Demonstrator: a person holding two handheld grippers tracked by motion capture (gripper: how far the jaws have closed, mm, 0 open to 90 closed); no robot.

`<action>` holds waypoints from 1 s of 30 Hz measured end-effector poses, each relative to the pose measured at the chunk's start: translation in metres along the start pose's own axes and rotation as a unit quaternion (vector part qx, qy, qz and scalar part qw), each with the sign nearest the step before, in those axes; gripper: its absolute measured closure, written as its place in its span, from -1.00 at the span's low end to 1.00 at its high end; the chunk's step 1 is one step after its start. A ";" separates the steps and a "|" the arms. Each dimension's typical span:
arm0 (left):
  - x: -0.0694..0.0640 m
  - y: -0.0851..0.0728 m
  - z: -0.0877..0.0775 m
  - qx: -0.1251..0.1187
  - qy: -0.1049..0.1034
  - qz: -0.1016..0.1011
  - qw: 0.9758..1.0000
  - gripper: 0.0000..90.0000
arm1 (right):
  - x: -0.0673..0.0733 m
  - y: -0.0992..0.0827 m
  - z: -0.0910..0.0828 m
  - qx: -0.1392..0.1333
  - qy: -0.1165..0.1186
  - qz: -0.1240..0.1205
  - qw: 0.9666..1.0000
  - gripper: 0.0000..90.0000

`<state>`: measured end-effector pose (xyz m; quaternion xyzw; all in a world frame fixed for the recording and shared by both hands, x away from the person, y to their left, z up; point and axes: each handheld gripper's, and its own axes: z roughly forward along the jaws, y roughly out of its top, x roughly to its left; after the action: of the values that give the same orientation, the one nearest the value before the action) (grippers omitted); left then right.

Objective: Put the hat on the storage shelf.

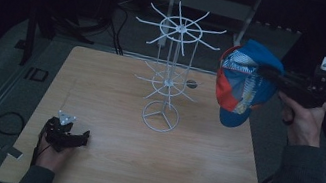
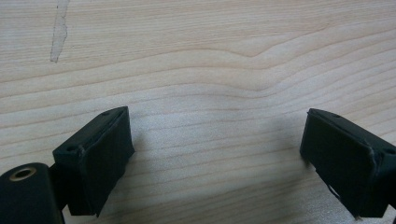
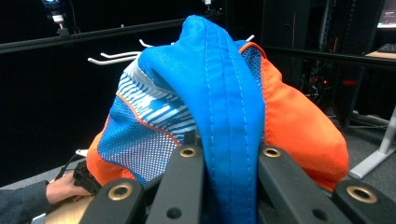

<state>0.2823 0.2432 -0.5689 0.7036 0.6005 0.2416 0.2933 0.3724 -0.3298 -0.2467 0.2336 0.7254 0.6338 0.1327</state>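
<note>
the left gripper [image 1: 72, 137] is rested low on the wooden table [image 1: 101, 172] near its front left corner, held there by the left hand [image 1: 52, 149]. in the left gripper view its jaws are seen spread wide with nothing between them but bare wood grain and a pale scuff mark [image 2: 58, 32].

at the middle of the table a white wire rack [image 1: 171, 67] is stood upright on a ring base, with two tiers of thin arms spoked outward from a central post.

to the right of the rack, lifted well above the table, a blue, orange and white cap [image 1: 244, 80] is carried by the right gripper [image 1: 270, 73]. in the right gripper view the jaws are seen clamped on a blue stitched band of the cap [image 3: 224, 116], with the crown bulged out ahead of them and white rack arms visible beyond it.

the cap is judged to lie level with the upper tier and just to its right, so the right hand [image 1: 304, 121] is much the nearer; a leftward carry toward an upper arm tip seems called for.
</note>
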 end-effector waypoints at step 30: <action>0.000 0.000 0.000 0.000 -0.001 0.002 1.000 -0.78 | 0.007 0.008 0.001 -0.043 0.040 0.003 0.998 0.91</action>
<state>0.2824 0.2430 -0.5689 0.7049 0.5990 0.2413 0.2936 0.3679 -0.3247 -0.2377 0.2043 0.7013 0.6738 0.1115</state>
